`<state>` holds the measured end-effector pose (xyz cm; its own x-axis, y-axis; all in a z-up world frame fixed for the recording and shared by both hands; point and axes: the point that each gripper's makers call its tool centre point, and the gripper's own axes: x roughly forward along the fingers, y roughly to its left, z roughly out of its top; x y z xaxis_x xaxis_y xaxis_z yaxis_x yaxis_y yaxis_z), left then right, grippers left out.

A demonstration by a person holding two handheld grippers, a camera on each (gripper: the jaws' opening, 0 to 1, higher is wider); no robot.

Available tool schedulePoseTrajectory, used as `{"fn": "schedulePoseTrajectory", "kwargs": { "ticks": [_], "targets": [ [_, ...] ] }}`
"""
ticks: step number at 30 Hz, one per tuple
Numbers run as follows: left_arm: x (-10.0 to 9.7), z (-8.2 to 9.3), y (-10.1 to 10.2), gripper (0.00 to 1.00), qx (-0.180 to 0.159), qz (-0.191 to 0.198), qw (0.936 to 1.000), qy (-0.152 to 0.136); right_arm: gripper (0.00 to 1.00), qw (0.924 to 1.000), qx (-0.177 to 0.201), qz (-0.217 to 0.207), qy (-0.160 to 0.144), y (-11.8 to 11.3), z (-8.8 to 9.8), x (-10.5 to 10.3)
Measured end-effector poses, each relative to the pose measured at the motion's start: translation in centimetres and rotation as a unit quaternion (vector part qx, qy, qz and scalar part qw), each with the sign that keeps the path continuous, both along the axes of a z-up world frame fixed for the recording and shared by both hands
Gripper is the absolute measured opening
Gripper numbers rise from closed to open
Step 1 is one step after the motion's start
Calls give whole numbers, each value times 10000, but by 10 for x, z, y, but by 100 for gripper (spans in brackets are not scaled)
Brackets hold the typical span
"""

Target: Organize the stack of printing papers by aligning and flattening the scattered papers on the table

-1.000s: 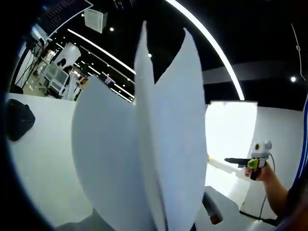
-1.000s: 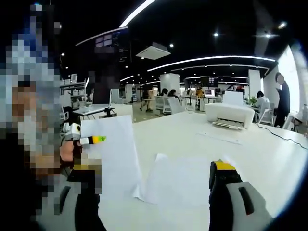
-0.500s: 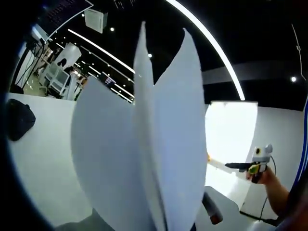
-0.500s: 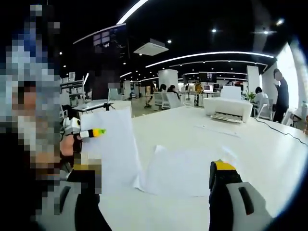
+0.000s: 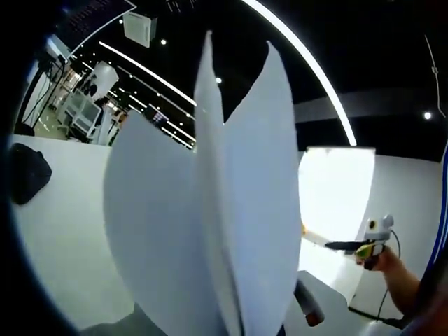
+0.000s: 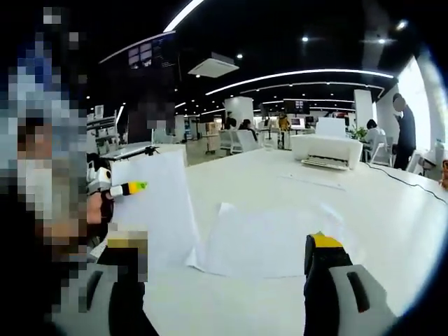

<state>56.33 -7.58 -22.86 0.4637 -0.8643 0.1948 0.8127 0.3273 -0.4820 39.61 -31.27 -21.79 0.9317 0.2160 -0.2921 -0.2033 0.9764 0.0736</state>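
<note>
Up close, the fanned white paper sheets (image 5: 210, 210) hide most of the left tongs (image 6: 133, 187), which pinch them upright above the white tabletop (image 6: 280, 294). The right tongs (image 6: 224, 262) stand spread, holding nothing, over a flat white sheet (image 6: 273, 241) lying on the tabletop; a white printer (image 6: 325, 149) sits well beyond.

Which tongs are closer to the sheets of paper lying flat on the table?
Right. The right tongs hover open just before the flat sheets; the left tongs stand aside, holding upright paper.
</note>
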Motion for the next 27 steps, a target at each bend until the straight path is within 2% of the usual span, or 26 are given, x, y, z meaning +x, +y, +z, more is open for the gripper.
{"fn": "schedulePoseTrajectory", "kwargs": {
  "ticks": [8,15,27],
  "targets": [
    [-1,0,0,6,3,0,10000,16,90,9999,-27,-118,82,-6,-9,3],
    [-2,0,0,6,0,1,10000,22,90,9998,4,-180,68,-10,-10,6],
    [0,-1,0,7,46,7,10000,-40,90,9987,-49,-482,132,-28,-22,19]
  ]
}}
